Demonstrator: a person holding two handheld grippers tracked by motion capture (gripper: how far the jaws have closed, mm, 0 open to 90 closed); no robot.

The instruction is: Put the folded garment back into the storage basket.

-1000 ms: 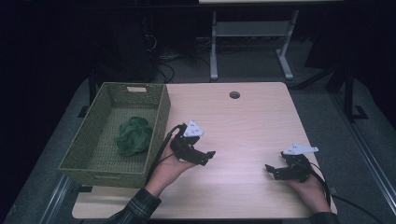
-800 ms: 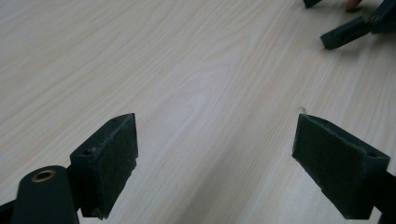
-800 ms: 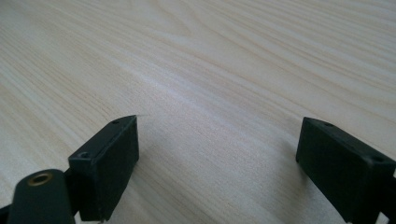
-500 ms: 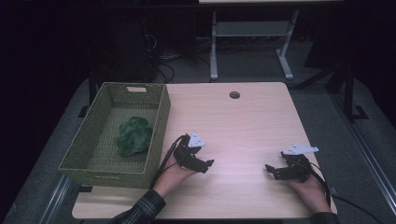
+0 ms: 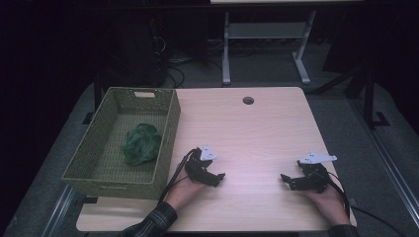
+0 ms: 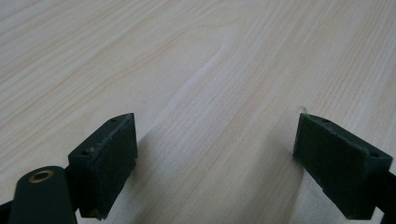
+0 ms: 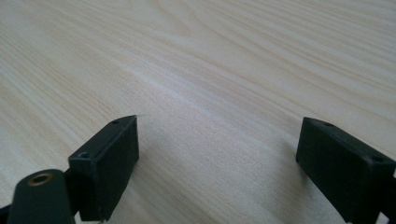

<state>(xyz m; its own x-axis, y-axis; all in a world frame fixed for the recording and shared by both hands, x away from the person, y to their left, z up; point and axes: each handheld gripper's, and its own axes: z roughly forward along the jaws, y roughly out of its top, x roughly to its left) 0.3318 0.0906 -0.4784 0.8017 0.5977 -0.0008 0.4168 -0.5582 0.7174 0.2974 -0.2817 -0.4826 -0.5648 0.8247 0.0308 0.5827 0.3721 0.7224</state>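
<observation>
Table [image 5: 257, 133]: light wood, bare across the middle, 1 round cable hole [image 5: 248, 100] near the far edge.

Basket [image 5: 168, 129]: green woven, on the table's left side, long wall running along the left edge. Near wall hangs close to the table's front-left corner.

Cloth [image 5: 142, 143]: dark green, crumpled in a loose ball, lying on the basket floor toward the right wall. Not touched by anything. Folds hard to read in this dim light, probably 1 piece.

Left gripper [image 5: 217, 177]: low over the wood, just beside the basket's right wall, tips aimed toward table centre. Jaws spread wide, nothing between them; the left gripper view shows plain wood grain between the 2 pads [image 6: 105, 163].

Right gripper [image 5: 286, 180]: near the front-right of the table, well apart from the basket, tips aimed toward the left gripper. Jaws also spread wide and empty, pads [image 7: 107, 161] just over bare wood.

Judgement: both hands parked, cloth sits in the basket, so the work looks either finished or at a rest pose. If the cloth is to be picked out next, the left gripper is the one for it, being nearest. Doing it well: lift clear over the basket wall first, do not drag across the rim; come down on the top of the bundle with jaws still wide, pinch a thick fold rather than a loose edge, and keep the tips off the weave so they do not snag or shift the basket. Right gripper can stay put.
</observation>
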